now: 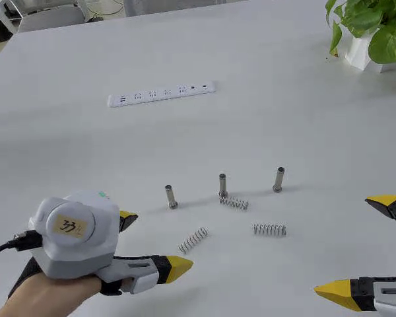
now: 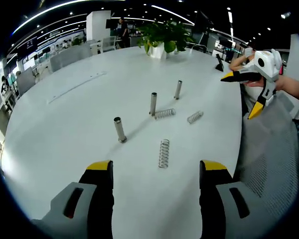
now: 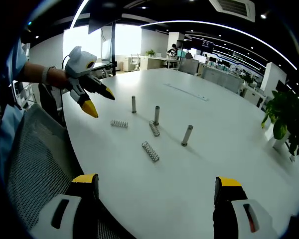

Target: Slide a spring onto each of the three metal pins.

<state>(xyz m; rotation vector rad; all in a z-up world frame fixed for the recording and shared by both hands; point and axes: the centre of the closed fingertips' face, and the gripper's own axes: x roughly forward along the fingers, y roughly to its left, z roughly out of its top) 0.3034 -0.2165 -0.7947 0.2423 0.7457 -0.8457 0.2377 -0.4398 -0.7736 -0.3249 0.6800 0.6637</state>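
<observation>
Springs lie loose on the white table (image 1: 303, 112), none of them on a pin, and all three pins stand upright in a row across the middle of the head view: the left pin (image 1: 171, 197), the middle pin (image 1: 222, 185) and the right pin (image 1: 278, 179). The middle spring (image 1: 233, 203) lies with one end just beside the foot of the middle pin. The left spring (image 1: 193, 240) lies slanted, lower in the frame, below the gap between the left and middle pins. The right spring (image 1: 269, 229) lies level, below the right pin and apart from it. At lower left of the frame a hand (image 1: 46, 297) holds the left gripper (image 1: 162, 241), its yellow-tipped jaws spread wide with nothing between them; the left spring is near its tips. At lower right the right gripper (image 1: 343, 244) reaches in from the edge, jaws likewise wide apart and empty, well clear of the springs. A white power strip (image 1: 162, 94) lies in the upper middle, and a potted plant (image 1: 373, 26) stands in the upper right corner.
</observation>
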